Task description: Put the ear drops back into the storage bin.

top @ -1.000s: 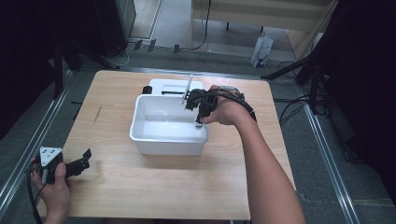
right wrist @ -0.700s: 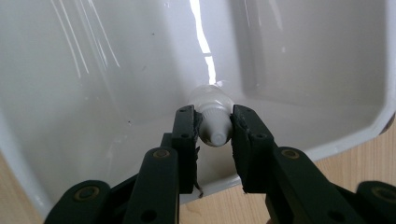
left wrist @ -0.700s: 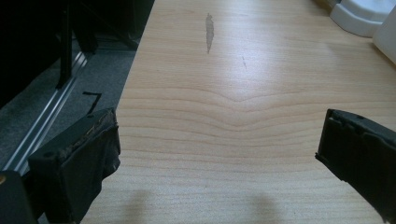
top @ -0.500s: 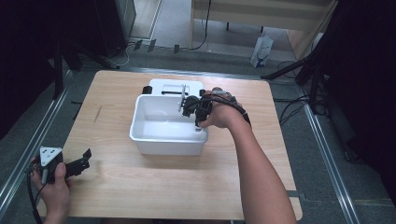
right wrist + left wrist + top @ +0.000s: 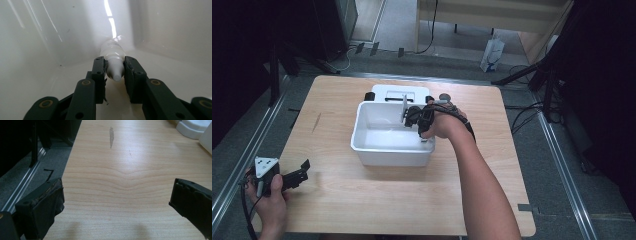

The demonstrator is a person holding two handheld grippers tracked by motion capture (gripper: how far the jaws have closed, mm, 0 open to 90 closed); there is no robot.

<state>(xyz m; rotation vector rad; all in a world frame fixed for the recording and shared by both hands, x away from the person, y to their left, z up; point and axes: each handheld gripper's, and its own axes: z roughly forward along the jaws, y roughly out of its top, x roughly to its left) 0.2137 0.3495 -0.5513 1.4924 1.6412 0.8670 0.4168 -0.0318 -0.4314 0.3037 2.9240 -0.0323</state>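
The right gripper [image 5: 114, 67] clamps a white tube [image 5: 113, 58] lengthwise, pointing away into the tub [image 5: 377, 152] corner (left gripper [image 5: 117, 202] released, well apart).

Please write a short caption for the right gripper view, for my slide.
Right hand-held gripper shut on a white tube inside the white tub.

Counted items on the tabletop [image 5: 362, 205], by kind.
One white tub [image 5: 377, 150] near the middle; one white flat device [image 5: 399, 93] just behind it toward the far edge; one small round grey object [image 5: 444, 97] beside that device; one white tube [image 5: 113, 56] inside the tub, between the jaws of one gripper [image 5: 114, 68]; a second gripper [image 5: 294, 175] at the near left corner; two grippers in all.
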